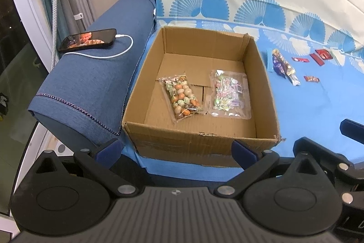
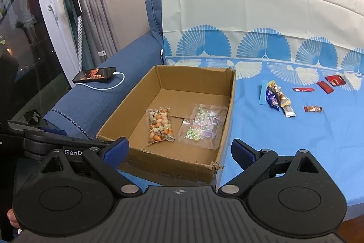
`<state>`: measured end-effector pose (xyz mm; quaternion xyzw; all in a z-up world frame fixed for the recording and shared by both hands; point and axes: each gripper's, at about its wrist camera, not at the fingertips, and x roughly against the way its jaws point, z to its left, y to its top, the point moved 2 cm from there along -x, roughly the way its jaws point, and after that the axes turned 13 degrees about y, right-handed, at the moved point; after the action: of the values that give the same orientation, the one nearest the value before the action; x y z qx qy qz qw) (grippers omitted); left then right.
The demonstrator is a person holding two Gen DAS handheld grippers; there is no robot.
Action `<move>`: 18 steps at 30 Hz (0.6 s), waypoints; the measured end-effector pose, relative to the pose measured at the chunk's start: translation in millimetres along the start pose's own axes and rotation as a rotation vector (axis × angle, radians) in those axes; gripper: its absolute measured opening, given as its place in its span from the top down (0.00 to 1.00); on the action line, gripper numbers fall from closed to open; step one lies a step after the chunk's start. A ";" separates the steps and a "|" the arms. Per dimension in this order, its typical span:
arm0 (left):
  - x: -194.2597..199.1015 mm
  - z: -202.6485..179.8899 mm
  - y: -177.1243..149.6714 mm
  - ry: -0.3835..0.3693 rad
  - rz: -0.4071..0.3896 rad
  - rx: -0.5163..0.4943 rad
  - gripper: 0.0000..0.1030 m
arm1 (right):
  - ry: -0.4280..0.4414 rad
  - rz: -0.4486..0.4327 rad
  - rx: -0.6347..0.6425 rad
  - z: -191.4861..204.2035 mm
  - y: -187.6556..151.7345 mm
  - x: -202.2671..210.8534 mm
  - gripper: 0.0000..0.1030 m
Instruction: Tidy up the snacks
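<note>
Both grippers, left gripper [image 1: 176, 149] and right gripper [image 2: 179, 150], hover empty before the cardboard box [image 2: 224, 126], jaws spread wide. Box holds two candy bags [image 2: 160, 126]. Loose snacks [image 2: 276, 98] lie on the blue sheet [image 2: 295, 152], well apart from the box. Step judged: between placements. Next move: right gripper reaches the nearest bar.

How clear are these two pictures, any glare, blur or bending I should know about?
Left wrist view: sharp and evenly lit, with glare on the clear candy bag in the cardboard box; fisheye bends the sofa back and blacks out the corners. Right wrist view: equally sharp, with the same bending; the dark window at left reflects the room, and the small snacks on the blue cloth stay readable.
</note>
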<state>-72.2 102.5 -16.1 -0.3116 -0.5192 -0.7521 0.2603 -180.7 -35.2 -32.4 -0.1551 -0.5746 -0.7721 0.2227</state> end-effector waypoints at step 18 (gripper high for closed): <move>-14.3 -15.0 4.5 0.019 0.040 -0.051 0.00 | 0.008 0.031 -0.049 -17.1 -2.3 -14.3 0.06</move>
<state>-62.4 87.8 -27.8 -0.3213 -0.4908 -0.7627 0.2723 -169.5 -48.6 -46.4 -0.1663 -0.5519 -0.7832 0.2331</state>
